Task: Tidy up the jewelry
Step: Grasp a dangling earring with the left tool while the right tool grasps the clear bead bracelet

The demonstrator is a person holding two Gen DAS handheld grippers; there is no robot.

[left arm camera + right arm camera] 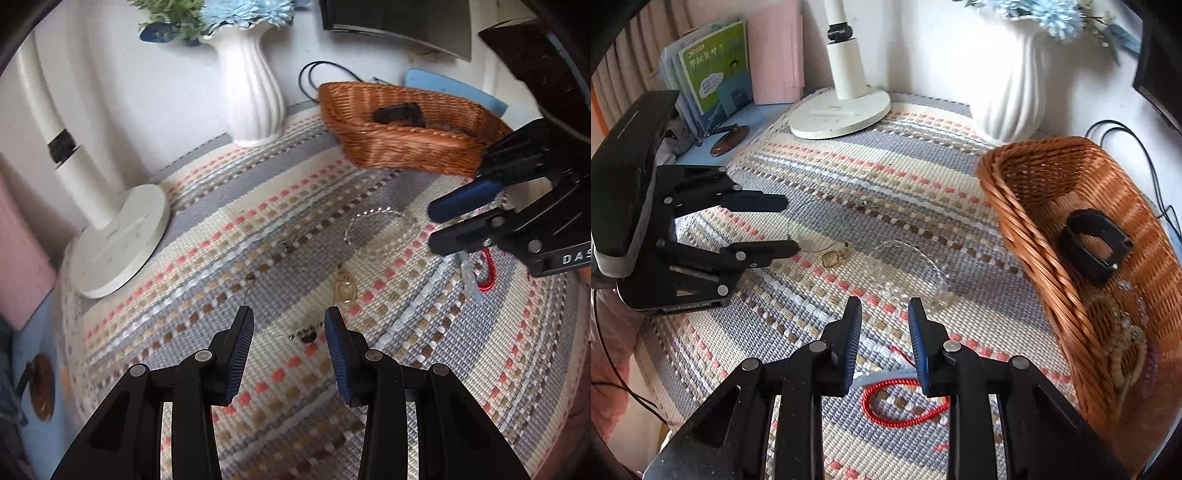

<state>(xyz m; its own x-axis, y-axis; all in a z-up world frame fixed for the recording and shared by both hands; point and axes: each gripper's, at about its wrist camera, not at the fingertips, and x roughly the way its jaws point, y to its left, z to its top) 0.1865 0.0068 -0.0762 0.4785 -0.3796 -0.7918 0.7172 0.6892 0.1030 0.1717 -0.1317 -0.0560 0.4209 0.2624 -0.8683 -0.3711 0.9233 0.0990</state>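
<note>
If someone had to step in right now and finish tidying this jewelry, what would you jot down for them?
Left tool: open, empty, above the thin wire necklace with gold pendant.
Right tool: open, empty, over the red cord bracelet.
On the striped woven mat: clear beaded bracelet, small earring.
Done: the brown wicker basket holds a black bangle and beaded pieces.
Left: move everything on the mat into it.

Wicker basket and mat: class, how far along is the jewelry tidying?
Done: a black bangle and beaded pieces lie in the wicker basket. In hand: nothing; both jaws are open. Left: the red cord bracelet, clear bead bracelet and thin necklace with gold pendant on the mat.
</note>
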